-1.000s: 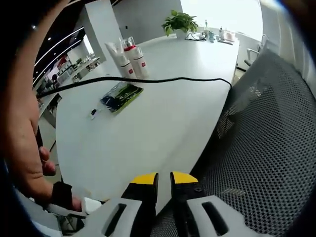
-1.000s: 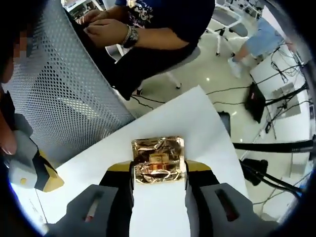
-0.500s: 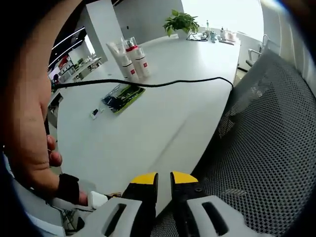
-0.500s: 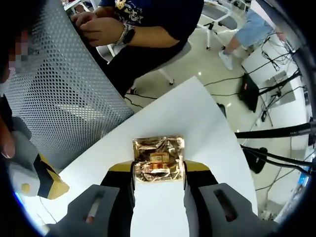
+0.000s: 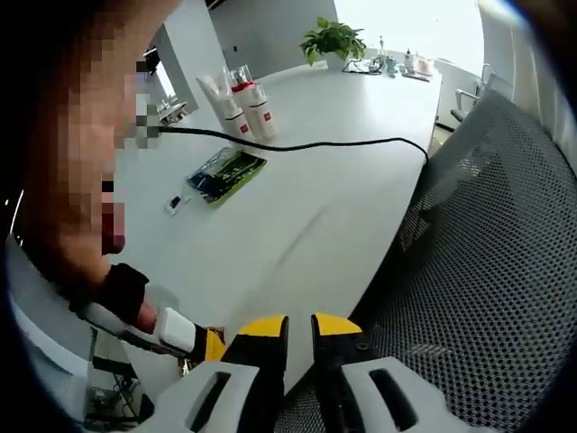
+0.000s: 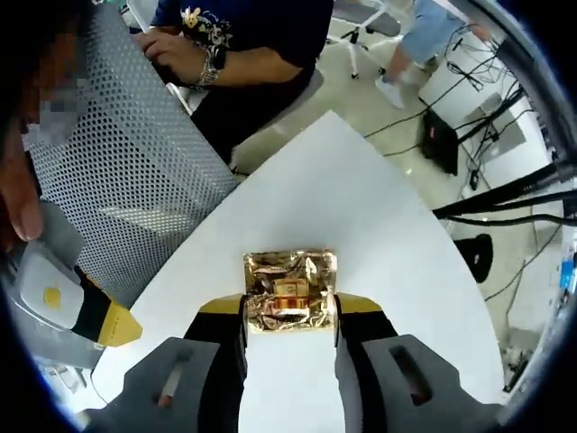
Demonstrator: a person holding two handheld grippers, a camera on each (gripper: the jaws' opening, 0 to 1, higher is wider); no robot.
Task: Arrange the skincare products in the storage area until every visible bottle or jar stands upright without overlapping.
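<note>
My right gripper (image 6: pixel 289 305) is shut on a square gold jar (image 6: pixel 289 289), which it holds above the white table (image 6: pixel 370 207). Far across the table stands a group of white skincare bottles with red caps and labels (image 5: pixel 245 110), all upright and close together. My left gripper (image 5: pixel 300 327) hangs over the near table edge, its yellow-tipped jaws close together with nothing between them. It also shows at the left of the right gripper view as a grey body with a yellow tip (image 6: pixel 101 320). A hand holds the other gripper (image 5: pixel 187 336) at the lower left of the left gripper view.
A flat green packet (image 5: pixel 225 173) and a small white item (image 5: pixel 171 206) lie mid-table. A black cable (image 5: pixel 297 144) runs across it. A mesh chair back (image 5: pixel 487 271) stands against the table edge. A potted plant (image 5: pixel 332 41) is at the far end. A seated person (image 6: pixel 243 45) is beyond the table corner.
The right gripper view has lifted, so more of the table shows under the gold jar, which stays in the jaws. In the left gripper view the hand with the other gripper has come closer.
</note>
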